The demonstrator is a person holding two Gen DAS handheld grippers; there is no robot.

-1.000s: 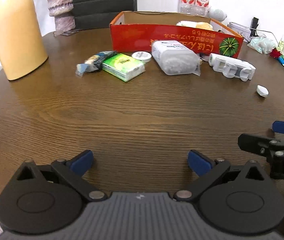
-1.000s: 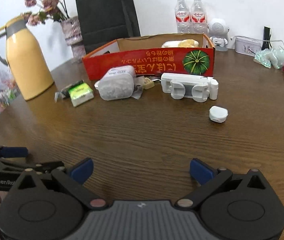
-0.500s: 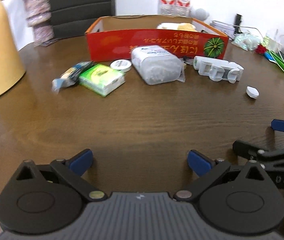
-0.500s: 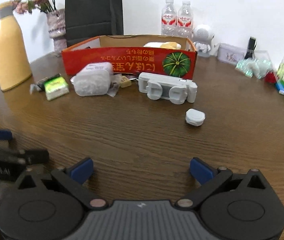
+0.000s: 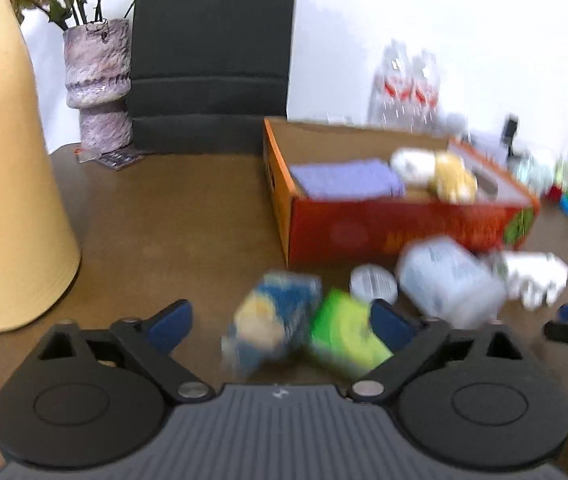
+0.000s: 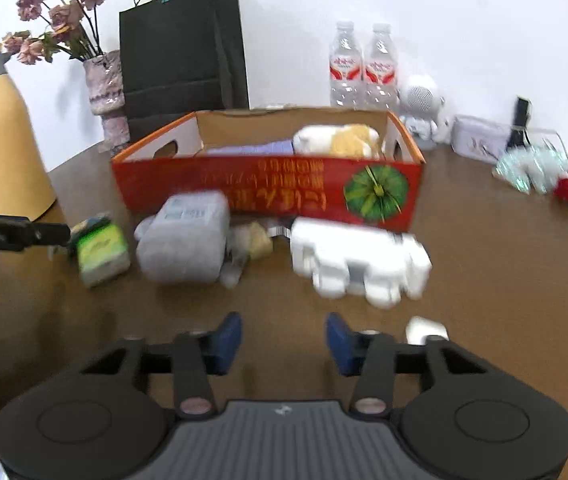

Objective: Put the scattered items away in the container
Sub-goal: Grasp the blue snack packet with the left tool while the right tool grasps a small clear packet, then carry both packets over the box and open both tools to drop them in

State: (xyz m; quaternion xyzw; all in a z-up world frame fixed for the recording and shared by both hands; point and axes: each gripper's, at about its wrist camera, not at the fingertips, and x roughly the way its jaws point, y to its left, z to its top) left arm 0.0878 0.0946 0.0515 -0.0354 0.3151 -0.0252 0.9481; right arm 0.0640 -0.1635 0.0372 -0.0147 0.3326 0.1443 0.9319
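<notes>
left gripper [image 5: 279,320] is hanging over the brown table [image 5: 171,216], jaws wide but closing, and a blue-and-yellow packet [image 5: 271,320] and a green tissue pack [image 5: 344,336] are sitting blurred in the gap between the fingers; the pads are not pressing on either. the two are lying side by side, touching or nearly so, the tissue pack's long side running from near left to far right in the left wrist view. the blur is hiding which way the packet's long side runs.

right gripper [image 6: 284,340] is closing too, fingers drawn well in with only bare table between them. a small white case [image 6: 424,328] is sitting just beside its right finger.

ahead, the red box [image 6: 267,192] is lying with its long side straight across the right wrist view, open top up, a purple cloth [image 5: 344,178] and a white-and-yellow soft thing [image 6: 336,140] already inside. in front of its long wall, left to right: the tissue pack, a grey-white bag [image 6: 187,236], a small beige lump [image 6: 255,240], then a white plastic block [image 6: 360,264] lying lengthwise along the box wall. a round white tin [image 5: 374,282] is sitting between the tissue pack and the box.
</notes>
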